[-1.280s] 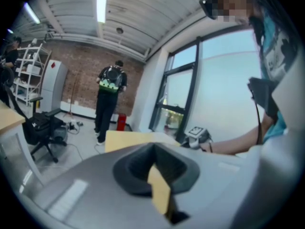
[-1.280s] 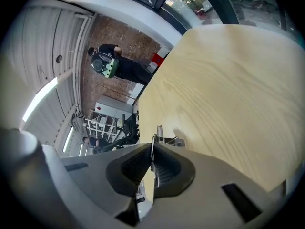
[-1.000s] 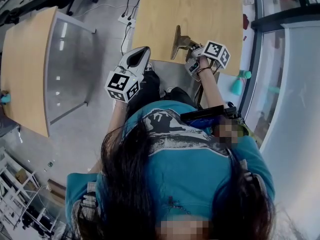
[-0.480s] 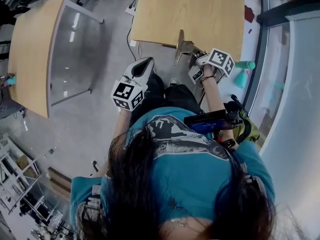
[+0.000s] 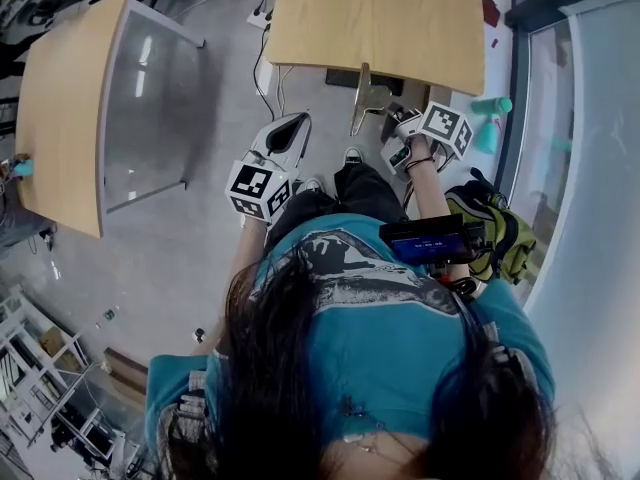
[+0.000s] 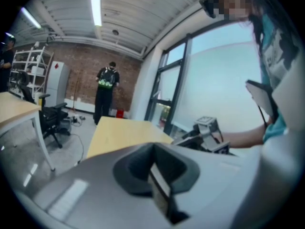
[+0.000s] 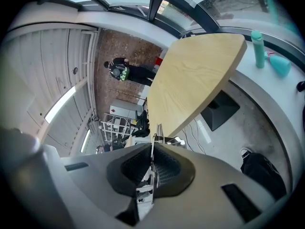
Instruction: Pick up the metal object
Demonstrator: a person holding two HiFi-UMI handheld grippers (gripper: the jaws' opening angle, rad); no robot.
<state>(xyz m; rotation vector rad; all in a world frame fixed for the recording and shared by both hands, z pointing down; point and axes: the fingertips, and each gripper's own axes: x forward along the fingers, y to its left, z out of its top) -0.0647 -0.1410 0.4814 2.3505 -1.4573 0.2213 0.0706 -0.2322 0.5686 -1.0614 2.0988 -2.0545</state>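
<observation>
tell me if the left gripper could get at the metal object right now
Probably yes: the metal object hangs in the right gripper, off the table, with nothing between it and the left gripper, whose shut jaws would need opening.

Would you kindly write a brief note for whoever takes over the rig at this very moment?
Left gripper: shut, empty, held low in front of the person.
Right gripper: shut on the thin flat metal bracket.
Bracket: in the air, just off the near edge of the light wooden table.
Done: the pickup.
Left: only holding the grip; no set-down spot is shown.
</observation>
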